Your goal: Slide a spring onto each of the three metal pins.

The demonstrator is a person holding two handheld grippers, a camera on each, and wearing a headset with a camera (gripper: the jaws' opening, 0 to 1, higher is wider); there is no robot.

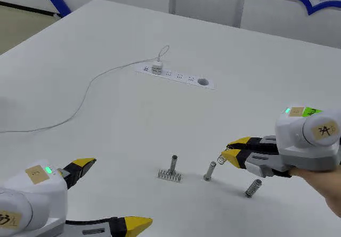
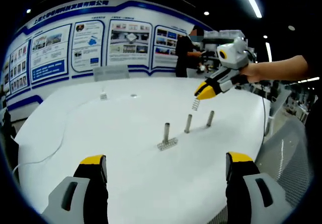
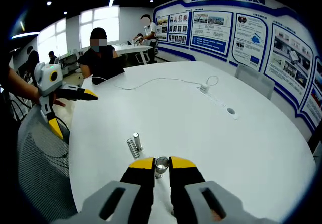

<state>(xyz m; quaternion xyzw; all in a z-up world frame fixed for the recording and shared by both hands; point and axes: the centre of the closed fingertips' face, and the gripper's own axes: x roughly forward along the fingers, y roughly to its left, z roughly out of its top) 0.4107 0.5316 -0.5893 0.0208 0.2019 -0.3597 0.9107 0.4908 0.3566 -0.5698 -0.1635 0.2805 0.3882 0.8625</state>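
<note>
Three metal pins stand on the white table [image 1: 133, 120]. The left pin [image 1: 173, 162] [image 2: 166, 131] is bare, with a loose spring [image 1: 169, 175] [image 2: 167, 143] lying at its foot. The middle pin [image 1: 210, 171] [image 2: 188, 123] is bare too. The right pin [image 1: 253, 188] [image 2: 210, 118] carries a spring. My right gripper [image 1: 226, 154] [image 3: 162, 164] is shut on another spring [image 1: 221, 158] [image 3: 161, 163] [image 2: 195, 103], held just above and right of the middle pin. My left gripper [image 1: 114, 194] [image 2: 166, 163] hangs open near the table's front left, holding nothing.
A white power strip [image 1: 176, 76] with a plugged charger lies mid-table, its cable [image 1: 80, 104] trailing left. A grey chair [image 1: 208, 2] stands at the far edge. People [image 3: 100, 53] sit and stand beyond the table in the gripper views.
</note>
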